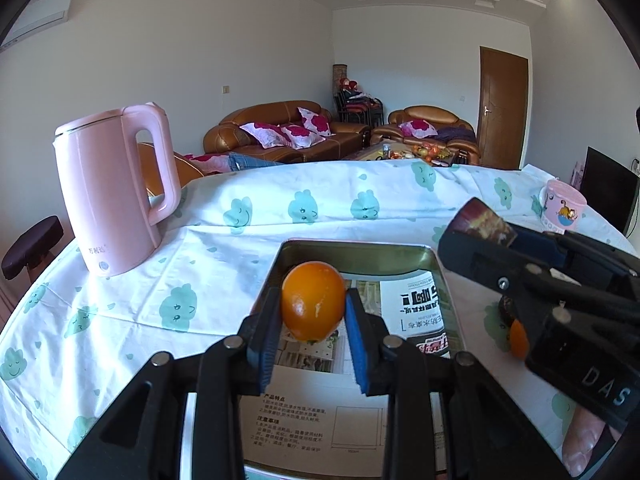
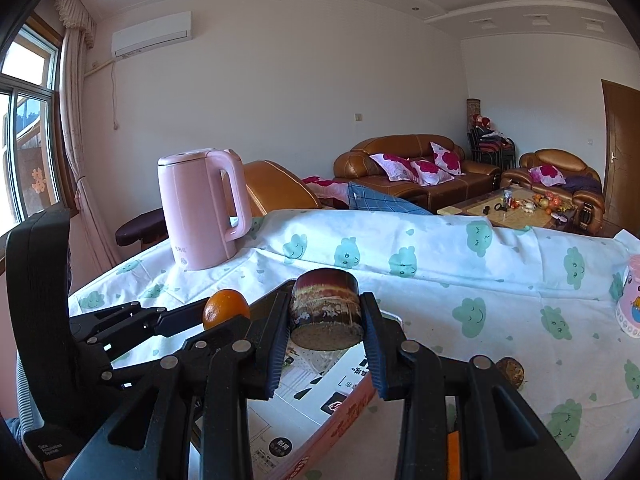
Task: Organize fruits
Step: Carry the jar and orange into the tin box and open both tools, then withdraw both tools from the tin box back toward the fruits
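Clamped on an orange (image 1: pixel 313 300), left gripper (image 1: pixel 312 322) poised over the metal tray (image 1: pixel 356 249), near its far wall. Closed on a short brown-banded cylinder (image 2: pixel 325 312), flat end toward the camera, right gripper (image 2: pixel 326 334) alongside, above the tray's right edge. Drop point for both judged directly below.

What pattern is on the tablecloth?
White tablecloth printed with smiling teal cloud shapes and small droplets; clearest in the right wrist view.

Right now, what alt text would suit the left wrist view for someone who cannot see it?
The left gripper, fingers closed on an orange, hangs over a metal tray lined with printed paper. A pink kettle stands left on the tablecloth.
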Motion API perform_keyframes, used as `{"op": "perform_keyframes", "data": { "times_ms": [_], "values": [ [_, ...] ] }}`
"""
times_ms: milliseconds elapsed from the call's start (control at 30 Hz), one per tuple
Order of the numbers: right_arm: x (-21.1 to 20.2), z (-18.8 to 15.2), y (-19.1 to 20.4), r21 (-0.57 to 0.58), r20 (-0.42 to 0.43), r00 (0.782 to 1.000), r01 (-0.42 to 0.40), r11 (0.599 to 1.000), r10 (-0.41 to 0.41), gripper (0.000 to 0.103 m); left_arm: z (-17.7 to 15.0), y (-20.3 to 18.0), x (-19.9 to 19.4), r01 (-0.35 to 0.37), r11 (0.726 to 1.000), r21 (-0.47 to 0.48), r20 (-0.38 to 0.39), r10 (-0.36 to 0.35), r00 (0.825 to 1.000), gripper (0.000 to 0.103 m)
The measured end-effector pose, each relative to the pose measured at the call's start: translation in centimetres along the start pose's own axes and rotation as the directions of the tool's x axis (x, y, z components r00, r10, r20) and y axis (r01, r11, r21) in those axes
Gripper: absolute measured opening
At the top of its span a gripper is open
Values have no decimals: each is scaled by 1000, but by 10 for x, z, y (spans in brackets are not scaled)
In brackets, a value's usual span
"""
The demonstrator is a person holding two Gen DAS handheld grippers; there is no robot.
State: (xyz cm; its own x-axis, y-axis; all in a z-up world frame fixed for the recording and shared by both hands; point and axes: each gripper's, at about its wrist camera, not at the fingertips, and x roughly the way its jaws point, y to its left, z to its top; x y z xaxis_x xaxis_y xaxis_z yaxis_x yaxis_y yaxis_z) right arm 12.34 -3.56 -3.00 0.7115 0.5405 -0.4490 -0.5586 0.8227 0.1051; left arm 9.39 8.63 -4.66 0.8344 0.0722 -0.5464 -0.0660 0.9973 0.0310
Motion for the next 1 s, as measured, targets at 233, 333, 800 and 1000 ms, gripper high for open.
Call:
{"op": "perform_keyframes", "data": {
  "times_ms": [233,333,800,1000],
  "values": [
    [17,-12,9,-35,-66,998,10,999,-12,37,-10,2,15,-16,1000,-1,-69,15,997,32],
    [25,-16,10,-45,-99,995,15,999,-19,37,-13,4,20,-11,1000,-6,-94,11,996,32],
    [34,-25,6,-2,-147,989,-21,1000,21,39,-17,2,23,-14,1000,12,-110,15,994,54],
    [29,-27,3,23,-120,992,-32,999,35,50,-16,0,16,-34,999,22,-69,35,997,71]
  ]
}}
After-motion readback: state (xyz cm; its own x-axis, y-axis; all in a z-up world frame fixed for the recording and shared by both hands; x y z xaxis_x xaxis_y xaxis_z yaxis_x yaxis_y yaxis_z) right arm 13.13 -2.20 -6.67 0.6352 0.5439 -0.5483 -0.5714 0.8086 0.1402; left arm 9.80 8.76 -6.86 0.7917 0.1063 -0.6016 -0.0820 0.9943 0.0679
